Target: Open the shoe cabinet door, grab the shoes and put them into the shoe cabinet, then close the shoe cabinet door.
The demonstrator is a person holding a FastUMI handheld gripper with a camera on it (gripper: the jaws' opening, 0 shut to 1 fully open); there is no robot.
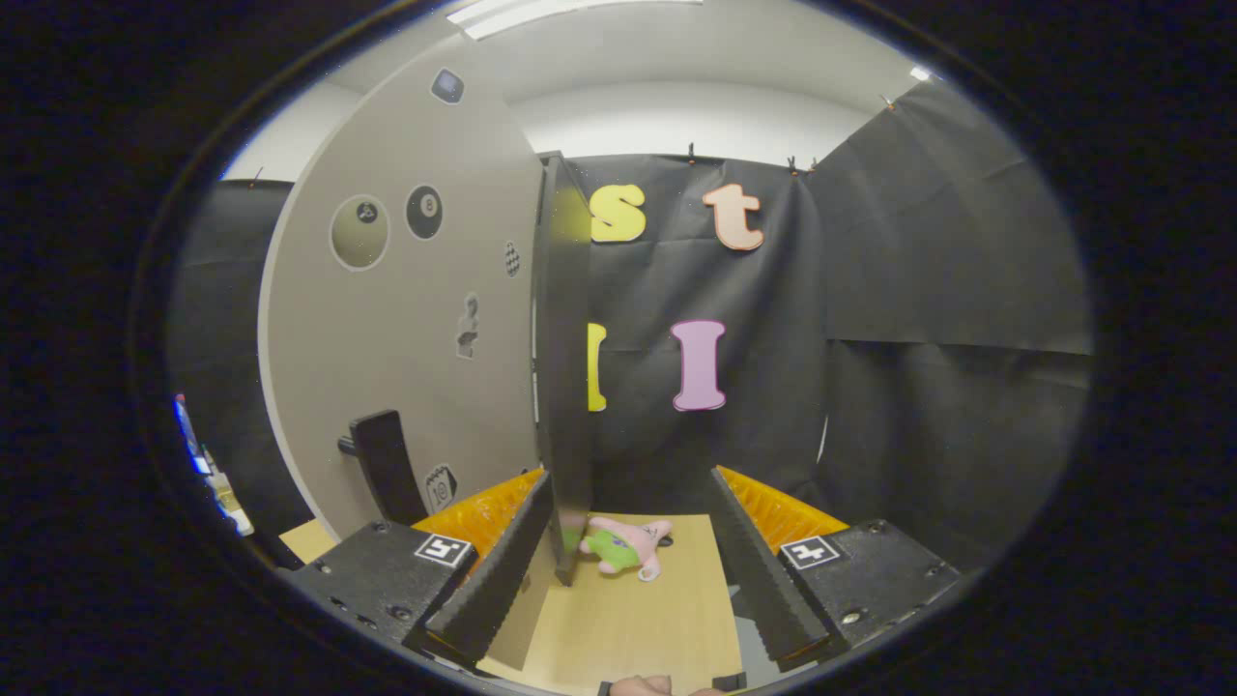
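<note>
— Left to right? Shoe cabinet door [416,319] swung ajar, black handle [387,464] low down, door edge standing just ahead of the left finger.
— And the gripper [633,570]? Spread wide, holding nothing; pink plush toy [623,546] lying on the wooden tabletop [638,628] between the fingers.

You see the tall beige sticker-covered cabinet door [406,319] swung open, edge-on; its black handle [387,466] juts low. The pink-and-green plush shoe [623,546] lies just beside the door's foot.

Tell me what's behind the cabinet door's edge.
A pink plush toy lies on the wooden floor partly behind the door; the open claw straddles the edge. The cabinet's inside is hidden.
</note>
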